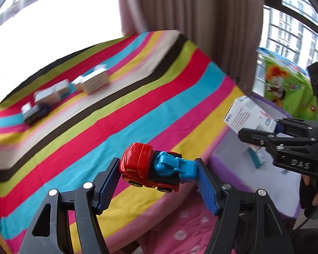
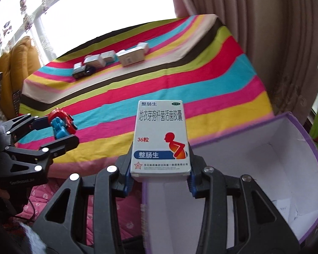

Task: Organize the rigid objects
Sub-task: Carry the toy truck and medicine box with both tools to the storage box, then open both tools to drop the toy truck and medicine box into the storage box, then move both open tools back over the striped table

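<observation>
My left gripper (image 1: 158, 167) is shut on a red and blue toy truck (image 1: 152, 169) and holds it in the air over the near edge of the striped cloth (image 1: 116, 116). The truck also shows in the right wrist view (image 2: 61, 124), in the left gripper (image 2: 63, 127). My right gripper (image 2: 160, 169) is shut on a white medicine box (image 2: 161, 137) with Chinese print, held above the near-left corner of the open purple box (image 2: 286, 169). In the left wrist view the right gripper (image 1: 265, 133) holds the medicine box (image 1: 248, 114) over the purple box (image 1: 254, 169).
Several small boxes (image 2: 129, 57) and a dark toy (image 2: 82, 72) lie in a row at the far side of the cloth. A curtain (image 2: 265, 31) hangs at the right. A pink dotted cover (image 1: 190, 228) lies below the grippers. An orange cushion (image 2: 17, 63) stands at the left.
</observation>
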`<act>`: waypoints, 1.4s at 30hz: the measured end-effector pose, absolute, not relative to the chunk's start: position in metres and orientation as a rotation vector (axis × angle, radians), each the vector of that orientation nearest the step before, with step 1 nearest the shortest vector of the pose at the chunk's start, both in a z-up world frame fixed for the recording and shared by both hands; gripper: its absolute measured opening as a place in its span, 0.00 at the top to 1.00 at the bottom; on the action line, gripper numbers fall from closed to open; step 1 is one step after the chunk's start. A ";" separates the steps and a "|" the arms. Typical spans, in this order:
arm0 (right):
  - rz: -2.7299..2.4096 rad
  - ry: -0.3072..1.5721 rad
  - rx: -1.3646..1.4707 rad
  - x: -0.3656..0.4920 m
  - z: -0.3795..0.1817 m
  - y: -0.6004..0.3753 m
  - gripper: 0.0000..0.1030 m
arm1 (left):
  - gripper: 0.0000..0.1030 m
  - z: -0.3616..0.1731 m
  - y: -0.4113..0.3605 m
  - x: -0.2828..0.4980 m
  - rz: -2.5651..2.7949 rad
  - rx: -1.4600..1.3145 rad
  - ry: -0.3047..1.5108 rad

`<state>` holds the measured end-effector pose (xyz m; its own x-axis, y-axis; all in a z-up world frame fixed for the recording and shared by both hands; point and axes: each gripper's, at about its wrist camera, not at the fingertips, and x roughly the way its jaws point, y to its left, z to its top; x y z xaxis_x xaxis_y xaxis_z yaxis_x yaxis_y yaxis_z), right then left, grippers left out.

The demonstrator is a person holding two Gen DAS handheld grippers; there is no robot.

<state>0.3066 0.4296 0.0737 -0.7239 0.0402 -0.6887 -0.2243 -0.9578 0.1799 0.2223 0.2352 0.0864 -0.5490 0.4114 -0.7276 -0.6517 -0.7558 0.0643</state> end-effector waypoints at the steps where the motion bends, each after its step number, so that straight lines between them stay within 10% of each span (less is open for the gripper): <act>1: 2.746 0.388 -1.092 0.311 0.072 0.436 0.57 | 0.33 0.088 0.242 0.225 2.269 -0.944 0.450; 27: 2.355 0.554 -0.980 0.415 0.057 0.560 0.51 | 0.27 0.070 0.374 0.279 1.756 -0.907 0.444; 30: 2.317 0.577 -0.968 0.410 0.059 0.563 0.26 | 0.21 0.069 0.364 0.282 1.793 -0.873 0.462; 42: 2.559 0.499 -1.038 0.329 0.082 0.499 0.25 | 0.18 0.059 0.197 0.161 2.411 -0.953 0.310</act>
<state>0.3292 0.4985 0.0819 -0.6782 0.1722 -0.7144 -0.4278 -0.8830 0.1933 0.1613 0.1966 0.0595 -0.6146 0.3861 -0.6879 -0.5476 -0.8365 0.0198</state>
